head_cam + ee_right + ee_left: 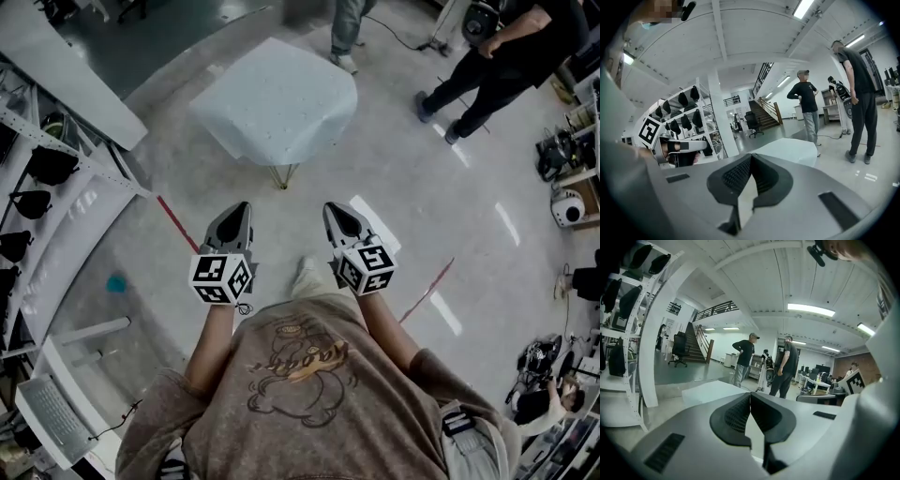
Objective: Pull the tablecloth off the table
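Note:
A small table draped in a pale blue-white tablecloth [277, 98] stands on the floor ahead of me; one thin gold leg [282, 175] shows under its near edge. My left gripper [240, 207] and right gripper [332, 208] hover side by side well short of the table, both shut with nothing between the jaws. From the left gripper view the tablecloth [712, 391] lies just beyond the left gripper [750, 393]. In the right gripper view the tablecloth [797, 149] sits past the right gripper [751, 155].
Two people [492, 56] stand beyond the table at the upper right; legs [347, 33] show behind it. A white rack [42, 187] with black items lines the left. Red tape lines [175, 223] cross the shiny floor. Equipment [567, 159] crowds the right edge.

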Available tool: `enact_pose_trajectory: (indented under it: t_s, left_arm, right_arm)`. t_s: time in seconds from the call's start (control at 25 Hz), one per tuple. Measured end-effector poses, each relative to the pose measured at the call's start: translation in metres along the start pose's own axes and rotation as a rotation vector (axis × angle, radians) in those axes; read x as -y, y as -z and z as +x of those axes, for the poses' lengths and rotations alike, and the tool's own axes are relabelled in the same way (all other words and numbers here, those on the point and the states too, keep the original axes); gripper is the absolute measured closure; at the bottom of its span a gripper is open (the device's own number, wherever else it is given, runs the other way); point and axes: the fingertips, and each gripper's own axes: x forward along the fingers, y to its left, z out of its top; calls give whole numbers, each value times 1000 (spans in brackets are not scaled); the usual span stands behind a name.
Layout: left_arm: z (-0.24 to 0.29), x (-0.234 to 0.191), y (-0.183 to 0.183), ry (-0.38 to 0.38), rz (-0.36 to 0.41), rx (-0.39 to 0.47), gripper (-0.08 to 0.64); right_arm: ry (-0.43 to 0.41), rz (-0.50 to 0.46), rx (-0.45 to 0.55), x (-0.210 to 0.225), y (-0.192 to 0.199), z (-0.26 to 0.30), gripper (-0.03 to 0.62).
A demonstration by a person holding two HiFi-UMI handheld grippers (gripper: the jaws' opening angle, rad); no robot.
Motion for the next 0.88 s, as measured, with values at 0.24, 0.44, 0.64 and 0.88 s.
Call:
enact_pose_trajectory:
  t_s: [0.24, 0.44, 0.64, 0.88]
  left_arm:
    - [52, -2, -20, -34, 5, 3, 541]
    - [78, -8, -31, -65, 3, 21, 541]
    - [84, -20, -36, -72, -18, 31, 541]
    - [87, -34, -47, -43, -31, 36, 541]
  right_arm:
    - [-34, 7, -1, 41, -27, 35, 584]
    - [-63, -7, -14, 60, -36, 53, 584]
    - [-70, -4, -38, 63, -34, 70, 584]
    - [-40, 16, -8, 61, -49, 82, 584]
